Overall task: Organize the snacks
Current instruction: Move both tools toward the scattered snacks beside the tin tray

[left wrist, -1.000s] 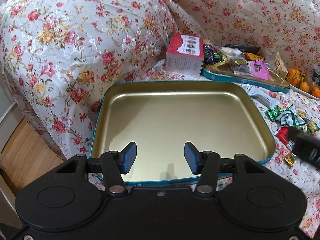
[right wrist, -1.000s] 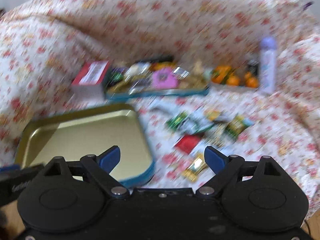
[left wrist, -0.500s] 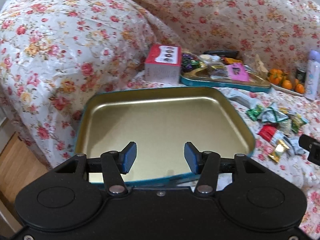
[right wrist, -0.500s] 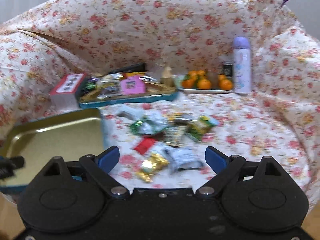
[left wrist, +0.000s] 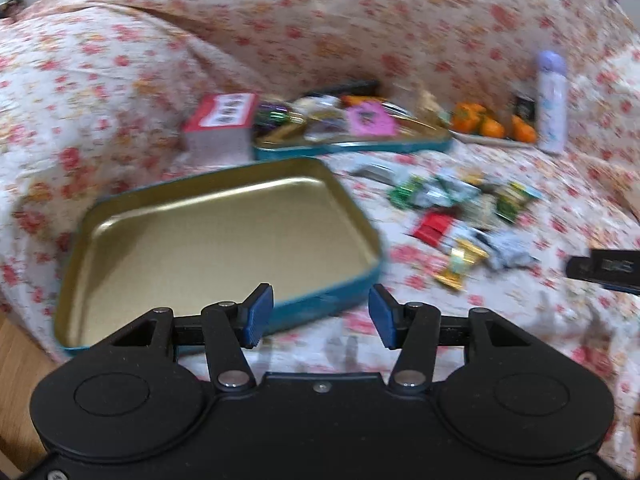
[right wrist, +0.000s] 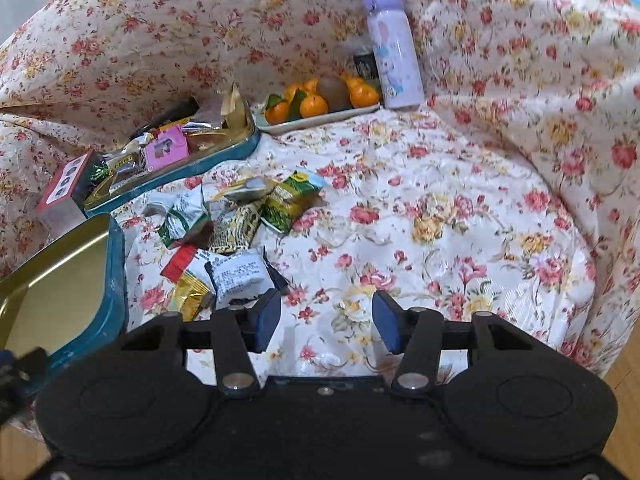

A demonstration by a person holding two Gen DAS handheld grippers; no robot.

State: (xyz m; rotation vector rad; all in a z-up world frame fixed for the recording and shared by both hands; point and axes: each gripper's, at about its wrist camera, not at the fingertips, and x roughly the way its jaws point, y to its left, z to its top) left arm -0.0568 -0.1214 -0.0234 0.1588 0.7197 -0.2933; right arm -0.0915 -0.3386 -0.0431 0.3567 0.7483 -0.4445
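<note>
A pile of wrapped snacks point(right wrist: 232, 220) lies loose on the flowered cover, also in the left wrist view as the snacks point(left wrist: 460, 220). An empty gold tin with a teal rim point(left wrist: 352, 284) sits left of the pile; its corner point(right wrist: 116, 272) shows in the right wrist view. My left gripper point(left wrist: 320, 316) is open over the tin's near right corner and holds nothing. My right gripper point(right wrist: 326, 320) is low over the cover, just right of a white packet point(right wrist: 238, 274). Its jaws are closing with only cloth between them.
At the back are a second teal tin point(right wrist: 176, 176) full of snacks, a red box point(right wrist: 64, 188), a plate of oranges point(right wrist: 320, 100) and a purple bottle point(right wrist: 394, 48). Cushioned walls ring the seat. Wooden floor point(left wrist: 16, 360) lies beyond the front edge.
Both views have swung right, so the empty tin now lies further left. The right gripper came down closer to the snack pile and its jaws narrowed from wide apart.
</note>
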